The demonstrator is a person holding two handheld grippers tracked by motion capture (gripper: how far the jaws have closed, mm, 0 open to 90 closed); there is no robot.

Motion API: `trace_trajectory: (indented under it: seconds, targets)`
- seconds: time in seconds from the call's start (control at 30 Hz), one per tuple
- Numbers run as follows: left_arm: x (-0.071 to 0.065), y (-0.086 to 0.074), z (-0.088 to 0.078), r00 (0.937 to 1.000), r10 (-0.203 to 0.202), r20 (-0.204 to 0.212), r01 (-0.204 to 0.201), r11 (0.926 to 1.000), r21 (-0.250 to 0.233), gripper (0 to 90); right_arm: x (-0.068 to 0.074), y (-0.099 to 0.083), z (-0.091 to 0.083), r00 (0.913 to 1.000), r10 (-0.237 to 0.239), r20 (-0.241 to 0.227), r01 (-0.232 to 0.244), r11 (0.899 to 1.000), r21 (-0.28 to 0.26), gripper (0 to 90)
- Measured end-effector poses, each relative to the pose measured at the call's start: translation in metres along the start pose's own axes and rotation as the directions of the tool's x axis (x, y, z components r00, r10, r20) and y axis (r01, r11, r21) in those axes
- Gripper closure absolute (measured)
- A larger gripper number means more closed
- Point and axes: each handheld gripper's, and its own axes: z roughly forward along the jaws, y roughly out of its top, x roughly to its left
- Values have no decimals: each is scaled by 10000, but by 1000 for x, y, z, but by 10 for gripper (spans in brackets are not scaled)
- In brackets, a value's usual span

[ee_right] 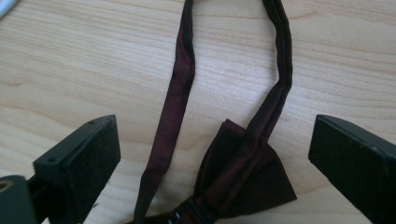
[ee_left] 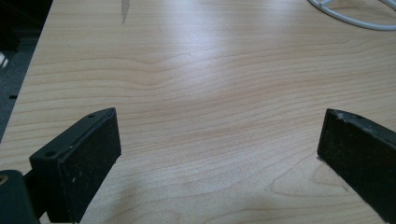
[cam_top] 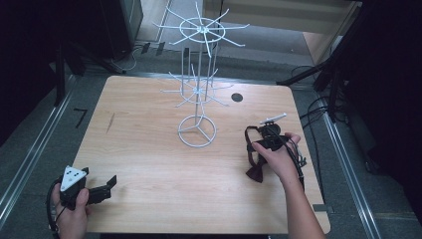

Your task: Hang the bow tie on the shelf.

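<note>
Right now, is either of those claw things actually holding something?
No. The right gripper has open jaws either side of the dark red bow tie, not pinching it; the left gripper is open.

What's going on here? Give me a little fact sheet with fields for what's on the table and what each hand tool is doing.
Surface: light wooden table
Stand: white wire display rack, upright, mid-table
Item: dark maroon fabric bow tie with strap, lying flat
Right gripper: jaws wide open, either side of the bow tie, not pressing it
Left gripper: open over bare wood, holds nothing
</note>
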Motion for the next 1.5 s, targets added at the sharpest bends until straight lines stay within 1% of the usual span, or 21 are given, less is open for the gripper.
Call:
trace_trajectory:
  seconds: [0.1, 0.13, 0.5, 0.57, 0.67, 0.8, 0.83, 0.9, 1.03, 1.1, 1.13, 1.17, 1.2, 1.23, 1.27, 1.3, 1.33, 1.37, 1.43, 1.47, 1.5]
  targets:
    - [0, 0, 0, 10000, -4, 3, 4, 10000, 5, 1, 1, 6, 6, 9999, 89, 133, -92, 9998, 184, 17]
    - [0, 0, 0, 10000, -1, 9, 1, 10000, 6, 1, 1, 11, 12, 9995, 142, 288, -152, 9993, 341, 14]
    - [0, 0, 0, 10000, -13, 49, 13, 10000, 0, 1, 1, 24, 31, 9972, 600, 443, -625, 9965, 555, 11]
    - [1, 0, 0, 10000, -24, 54, 24, 10000, 2, 1, 1, 24, 34, 9969, 638, 452, -664, 9961, 576, 19]
    - [1, 0, 1, 10000, -51, 70, 52, 10000, -15, 1, 0, 26, 37, 9960, 756, 477, -780, 9957, 500, 69]
    - [1, 0, 1, 10000, -52, 61, 52, 10000, 7, 1, -1, 28, 39, 9935, 956, 614, -984, 9941, 454, 174]
    - [1, 0, 1, 10000, -51, 60, 51, 10000, 2, 1, -1, 29, 38, 9922, 1033, 695, -1062, 9936, 393, 213]
    - [1, 0, 1, 9999, -65, 78, 65, 10000, 13, 1, -2, 29, 36, 9908, 1129, 740, -1152, 9930, 271, 328]
    - [1, 0, 1, 10000, -56, 64, 56, 10000, 17, 1, 0, 28, 32, 9954, 709, 647, -720, 9973, 146, 536]
    - [1, 0, 1, 10000, -59, 63, 59, 10000, 16, 1, 0, 28, 31, 9965, 574, 610, -591, 9979, 273, 626]
    - [1, 0, 1, 10000, -59, 74, 59, 10000, 27, 1, -1, 28, 30, 9972, 480, 565, -501, 9981, 367, 710]
    - [1, 0, 1, 10000, -63, 75, 63, 10000, 25, 1, 0, 27, 29, 9974, 434, 568, -458, 9981, 406, 754]
    - [1, 0, 1, 10000, -70, 71, 70, 10000, 27, 1, 0, 27, 29, 9974, 434, 568, -458, 9981, 406, 754]
    - [1, 0, 1, 10000, -64, 64, 64, 10000, 33, 1, 1, 26, 28, 9987, 162, 485, -184, 9988, 452, 840]
    - [1, 0, 1, 10000, -64, 62, 64, 10000, 36, 1, 1, 26, 28, 9987, 162, 485, -184, 9988, 452, 840]
    - [1, 0, 1, 10000, -66, 58, 66, 10000, 52, 1, 2, 25, 28, 9989, 133, 460, -152, 9990, 421, 867]
    - [1, 0, 1, 10000, -67, 56, 67, 10000, 52, 1, 4, 23, 28, 9989, -104, 462, 89, 9994, 334, 900]
    - [1, 0, 1, 10000, -64, 68, 64, 10000, 45, 1, 4, 23, 28, 9989, -104, 462, 89, 9994, 334, 900]
    - [1, 0, 1, 9999, -67, 94, 67, 10000, 47, 1, 3, 19, 28, 9995, 60, 305, -59, 10000, -38, 900]
    - [1, 0, 1, 9999, -69, 97, 68, 10000, 50, 1, 3, 19, 28, 9995, 60, 305, -59, 10000, -38, 900]
    - [1, 0, 1, 9999, -72, 104, 72, 10000, 47, 1, 2, 16, 28, 9995, 203, 238, -194, 9991, -369, 900]
